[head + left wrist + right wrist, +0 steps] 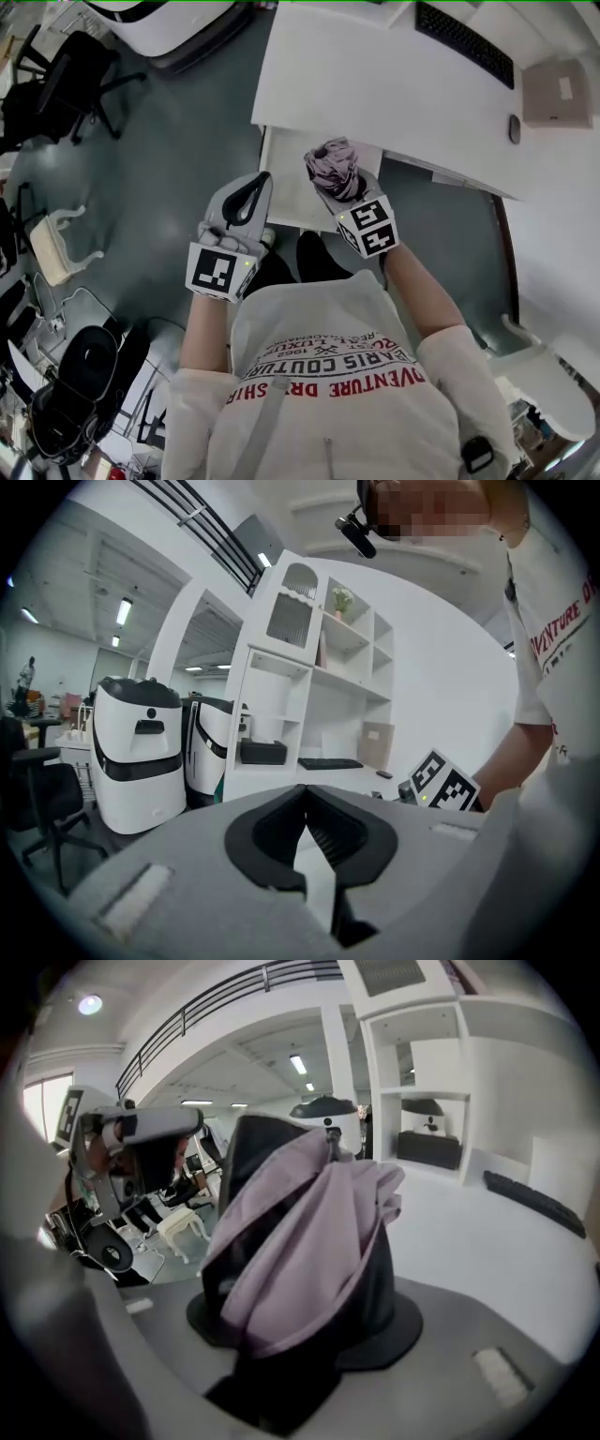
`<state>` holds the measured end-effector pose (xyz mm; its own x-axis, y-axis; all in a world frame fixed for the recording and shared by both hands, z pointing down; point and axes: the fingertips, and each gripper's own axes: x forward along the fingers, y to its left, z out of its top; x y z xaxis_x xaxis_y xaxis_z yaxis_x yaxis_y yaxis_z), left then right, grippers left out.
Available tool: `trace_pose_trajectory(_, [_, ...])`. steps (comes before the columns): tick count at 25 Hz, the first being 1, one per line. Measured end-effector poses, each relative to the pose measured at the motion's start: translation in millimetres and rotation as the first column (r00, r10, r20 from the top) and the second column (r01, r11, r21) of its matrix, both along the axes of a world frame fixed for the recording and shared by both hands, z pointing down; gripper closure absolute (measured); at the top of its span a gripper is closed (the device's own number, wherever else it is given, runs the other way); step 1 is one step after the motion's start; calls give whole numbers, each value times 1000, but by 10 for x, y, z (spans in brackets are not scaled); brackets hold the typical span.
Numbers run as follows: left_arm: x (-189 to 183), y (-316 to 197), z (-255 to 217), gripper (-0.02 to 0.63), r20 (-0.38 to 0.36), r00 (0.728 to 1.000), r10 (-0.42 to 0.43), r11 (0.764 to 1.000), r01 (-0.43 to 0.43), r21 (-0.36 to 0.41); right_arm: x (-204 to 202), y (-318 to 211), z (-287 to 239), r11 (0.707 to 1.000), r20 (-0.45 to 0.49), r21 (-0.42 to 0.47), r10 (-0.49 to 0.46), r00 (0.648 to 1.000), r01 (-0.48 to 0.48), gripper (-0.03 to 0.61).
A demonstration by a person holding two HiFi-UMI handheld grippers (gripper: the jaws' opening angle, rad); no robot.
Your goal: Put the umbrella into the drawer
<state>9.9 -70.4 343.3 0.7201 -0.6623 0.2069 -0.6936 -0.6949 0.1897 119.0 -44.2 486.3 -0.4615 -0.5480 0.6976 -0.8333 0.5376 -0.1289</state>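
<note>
A folded mauve umbrella (pixel 330 161) sticks out of my right gripper (pixel 337 184), which is shut on it. It hangs over the white open drawer (pixel 284 192) that juts from under the desk (pixel 375 84). In the right gripper view the umbrella (pixel 300 1232) fills the space between the black jaws of the right gripper (pixel 314 1213), with its fabric bunched and its tip pointing away. My left gripper (pixel 263 179) hovers at the drawer's left edge, shut with nothing in it. In the left gripper view the left gripper (pixel 305 794) has its black pads meeting at the tips.
On the desk lie a black keyboard (pixel 464 42), a mouse (pixel 514 128) and a beige box (pixel 556 92). A black office chair (pixel 66 80) and a small white stool (pixel 56 248) stand on the grey floor at left. White machines (pixel 139 752) stand beyond the left gripper.
</note>
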Motion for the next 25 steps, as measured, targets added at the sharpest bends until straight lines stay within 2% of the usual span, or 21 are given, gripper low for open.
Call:
trace_pose_trajectory(4, [-106, 62, 367, 606, 35, 998, -59, 997, 60, -45, -151, -11, 519, 989, -10, -106, -104, 995, 102, 360])
trace_pose_trajectory(8, [-211, 68, 676, 606, 61, 992, -110, 990, 115, -78, -368, -40, 1064, 960, -1, -207, -190, 982, 186, 359])
trace_pose_trajectory(16, [-333, -30, 1113, 606, 76, 993, -89, 989, 98, -113, -545, 17, 2118, 891, -68, -352, -330, 942, 287, 356])
trace_pose_trajectory(25, [-358, -251, 1387, 606, 57, 995, -85, 988, 92, -124, -491, 74, 2749, 851, -97, -455, -340, 936, 262, 352])
